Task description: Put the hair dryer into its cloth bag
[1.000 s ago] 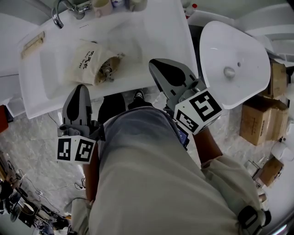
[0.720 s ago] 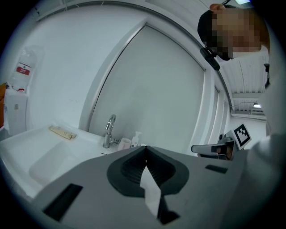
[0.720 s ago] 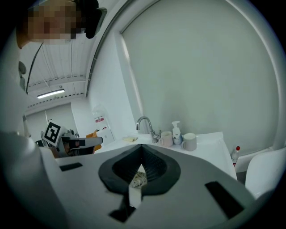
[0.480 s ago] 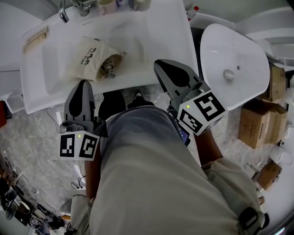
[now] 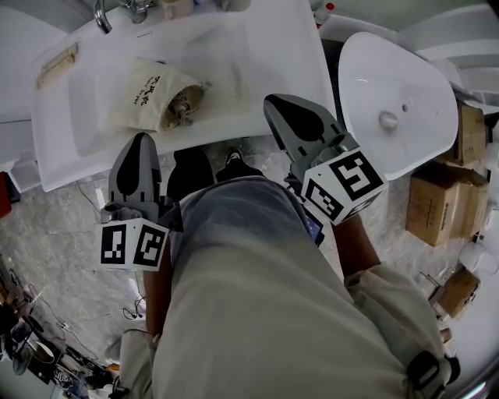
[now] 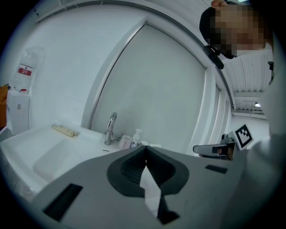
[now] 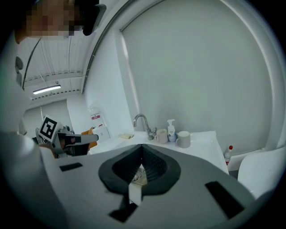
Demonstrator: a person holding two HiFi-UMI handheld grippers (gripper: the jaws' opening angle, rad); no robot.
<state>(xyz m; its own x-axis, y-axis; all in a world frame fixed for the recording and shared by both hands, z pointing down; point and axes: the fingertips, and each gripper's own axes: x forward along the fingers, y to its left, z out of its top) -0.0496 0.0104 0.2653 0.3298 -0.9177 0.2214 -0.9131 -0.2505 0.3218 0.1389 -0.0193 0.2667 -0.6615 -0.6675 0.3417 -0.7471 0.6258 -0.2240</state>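
Stillness is the main news: over the last second almost nothing has shifted. Both of my tools have stayed pulled back on my side of the sink (image 5: 261, 66), and the bag has not moved in the basin. I read that as the work being finished or nearly so, since nothing is being handled now.

My left gripper (image 5: 140, 140) is clenched with its jaws pressed together and nothing between them. It hangs in front of the sink's near edge, well apart from the bag. My right gripper (image 5: 273, 101) is clamped together as well and empty, and sits at the near right corner of the sink, also clear of the bag.

The cloth bag (image 5: 148, 93) lies on its side in the basin, below the tap (image 5: 100, 15). It is pale cream with dark print on its side, and its mouth faces right, toward my right gripper. It looks bulged and rumpled, so I judge it to be filled. The hair dryer (image 5: 181, 107) sits inside it, and only a small part shows at the open mouth, too small for me to tell which end it is.

The mouth is still gaping, not drawn closed. If closing the bag counts as part of the job, that step looks undone.
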